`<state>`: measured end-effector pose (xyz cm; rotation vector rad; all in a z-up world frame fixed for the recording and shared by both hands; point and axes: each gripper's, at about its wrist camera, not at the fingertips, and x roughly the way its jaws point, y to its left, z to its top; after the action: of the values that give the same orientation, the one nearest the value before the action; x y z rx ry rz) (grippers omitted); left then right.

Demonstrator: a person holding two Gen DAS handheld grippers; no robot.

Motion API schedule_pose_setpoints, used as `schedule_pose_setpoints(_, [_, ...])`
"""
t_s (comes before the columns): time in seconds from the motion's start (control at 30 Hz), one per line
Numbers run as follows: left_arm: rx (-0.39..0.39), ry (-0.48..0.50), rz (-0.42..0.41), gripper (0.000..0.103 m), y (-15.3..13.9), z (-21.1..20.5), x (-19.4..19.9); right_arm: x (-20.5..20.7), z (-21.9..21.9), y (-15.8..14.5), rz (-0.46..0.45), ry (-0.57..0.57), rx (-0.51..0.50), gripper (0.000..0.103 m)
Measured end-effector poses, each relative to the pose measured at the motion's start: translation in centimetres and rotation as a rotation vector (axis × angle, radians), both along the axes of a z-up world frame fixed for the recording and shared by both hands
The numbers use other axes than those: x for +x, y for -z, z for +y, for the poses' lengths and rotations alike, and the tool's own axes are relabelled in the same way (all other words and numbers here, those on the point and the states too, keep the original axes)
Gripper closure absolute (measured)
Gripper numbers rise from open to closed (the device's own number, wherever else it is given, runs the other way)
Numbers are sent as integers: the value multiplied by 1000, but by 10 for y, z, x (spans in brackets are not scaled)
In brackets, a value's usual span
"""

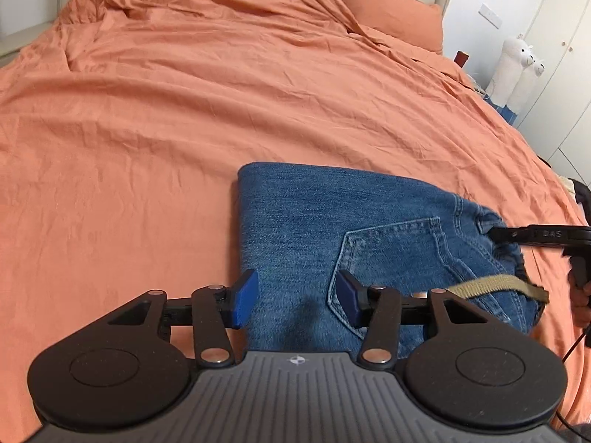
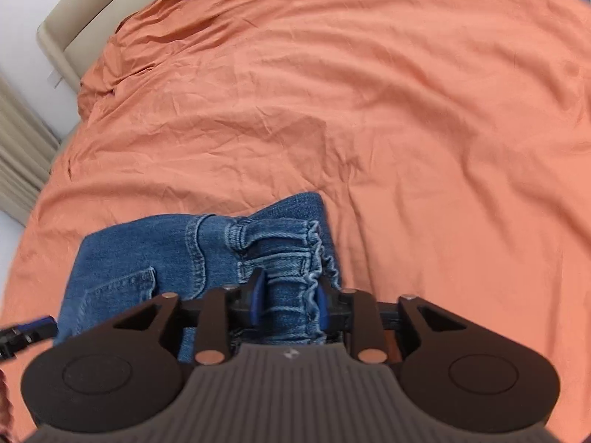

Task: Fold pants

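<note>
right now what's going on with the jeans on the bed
A person with a gripper in each hand is folding a pair of blue jeans on an orange bed sheet. The jeans lie already folded into a compact stack, back pocket up. The right gripper has the gathered waistband between its fingers; whether the pads press it is unclear. The left gripper hovers open over the near edge, holding nothing.

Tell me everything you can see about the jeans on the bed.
The jeans are blue denim, folded into a compact stack lying flat on the orange bedsheet. A stitched back pocket faces up, and the gathered elastic waistband sits at one end with a tan strap trailing from it. The right gripper straddles the waistband; whether its pads still press is unclear. The left gripper hovers open over the near edge.
</note>
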<state>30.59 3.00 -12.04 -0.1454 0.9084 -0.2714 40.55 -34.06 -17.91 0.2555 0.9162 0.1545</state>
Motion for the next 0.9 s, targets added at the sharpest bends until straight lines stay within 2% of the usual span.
schedule_pose_setpoints(0.07, [20,31,-18,46,-11,1,-15,-21,11,-18,-92,-50,-119,73])
schedule_pose_setpoints(0.13, [54,70,-36,46,-21,0,-33,-45,16,-31,-156,-81,-165,72])
schedule_pose_setpoints(0.23, [114,135,-61,46,-33,-4,-63,-78,18,-42,-196,-112,-132,74])
schedule_pose_setpoints(0.37, [223,215,-91,44,-36,-12,-106,-109,23,-42,-198,-93,-116,73])
schedule_pose_setpoints(0.53, [306,264,-38,44,-13,-25,-136,-123,26,-16,-165,37,-52,73])
schedule_pose_setpoints(0.7, [427,234,-44,44,12,-33,-139,-125,28,4,-179,84,-29,73])
schedule_pose_setpoints(0.73, [447,232,-37,47,16,-33,-138,-125,27,7,-177,82,-27,73])
schedule_pose_setpoints(0.77, [448,231,-31,58,19,-32,-137,-124,26,10,-177,83,-22,74])
schedule_pose_setpoints(0.87, [400,222,-19,82,21,-26,-134,-121,22,18,-182,81,-1,74])
schedule_pose_setpoints(0.9, [399,228,-28,86,18,-28,-136,-121,23,19,-183,78,-8,74])
